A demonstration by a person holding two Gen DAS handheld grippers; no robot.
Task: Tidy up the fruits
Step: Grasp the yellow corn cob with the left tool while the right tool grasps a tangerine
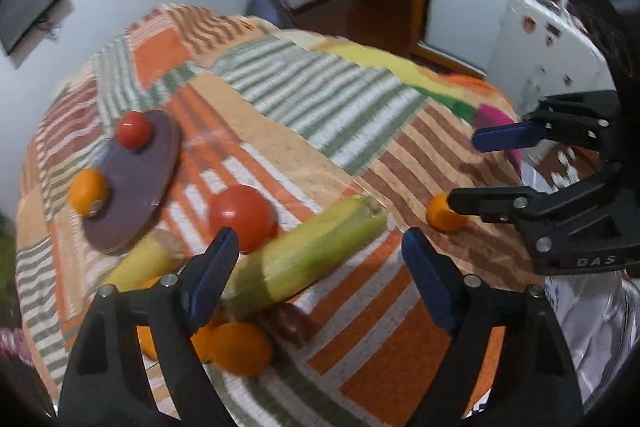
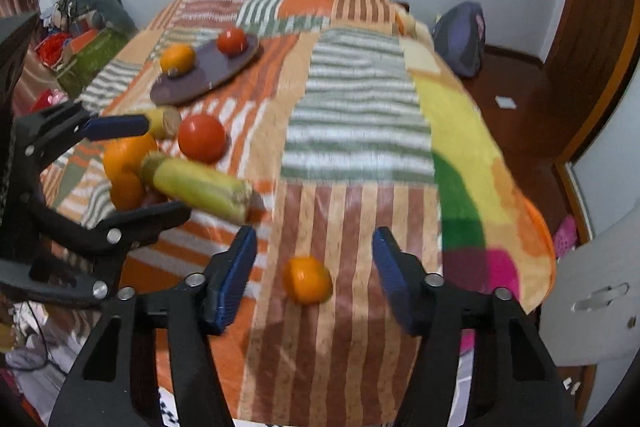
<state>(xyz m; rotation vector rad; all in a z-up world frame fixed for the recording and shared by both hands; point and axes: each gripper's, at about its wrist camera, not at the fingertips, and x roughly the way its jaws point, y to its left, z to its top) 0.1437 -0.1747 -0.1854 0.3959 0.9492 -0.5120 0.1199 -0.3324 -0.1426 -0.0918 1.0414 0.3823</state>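
purple plate [image 2: 208, 75] holds tomato [image 2: 231, 41], orange [image 2: 177, 59].

Both grippers' fingers [image 1: 216, 267] [image 2: 236, 267] spread apart.

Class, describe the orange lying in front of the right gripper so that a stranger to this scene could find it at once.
Start at the patchwork cloth covering the table and find its brown-and-cream striped patch nearest the right gripper. The orange lies there between the open jaws. Unlike the other oranges, piled by the green bananas or on the purple board, it sits alone.
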